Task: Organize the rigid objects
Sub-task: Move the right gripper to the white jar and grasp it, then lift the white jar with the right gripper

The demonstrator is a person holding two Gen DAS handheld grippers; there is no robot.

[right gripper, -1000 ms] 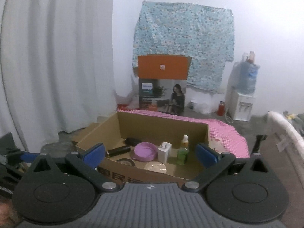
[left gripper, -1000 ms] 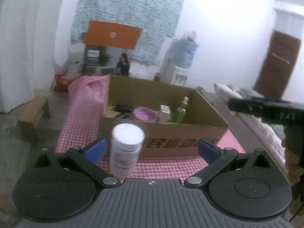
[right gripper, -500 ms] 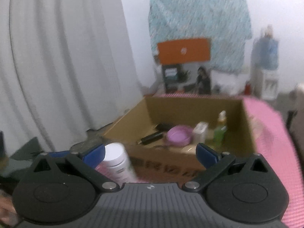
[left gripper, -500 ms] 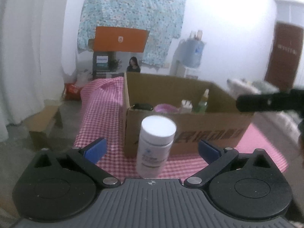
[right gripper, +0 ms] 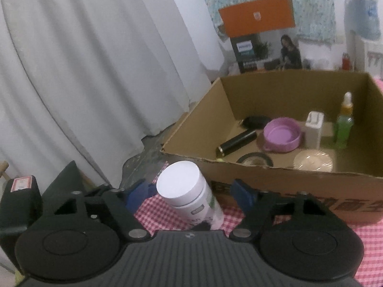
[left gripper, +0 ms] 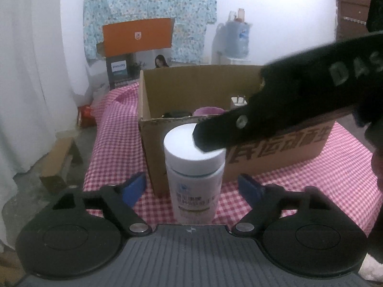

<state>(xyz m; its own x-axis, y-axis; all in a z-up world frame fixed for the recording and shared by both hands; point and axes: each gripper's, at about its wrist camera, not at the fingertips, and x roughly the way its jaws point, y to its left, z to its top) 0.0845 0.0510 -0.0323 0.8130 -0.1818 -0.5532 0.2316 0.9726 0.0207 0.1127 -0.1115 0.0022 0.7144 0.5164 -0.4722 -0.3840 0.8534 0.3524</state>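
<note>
In the left wrist view, the dark body of the right gripper (left gripper: 299, 100) crossed the frame and covered part of the white bottle's lid (left gripper: 189, 141), most of the cardboard box (left gripper: 167, 91) interior and the purple lid (left gripper: 208, 111). The printing on the bottle label (left gripper: 195, 198) was too blurred to read. The box lettering (left gripper: 282, 147) was cut off.

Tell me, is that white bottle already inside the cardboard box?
No, the white bottle stands on the checked cloth outside the cardboard box, in front of its near wall.
</note>
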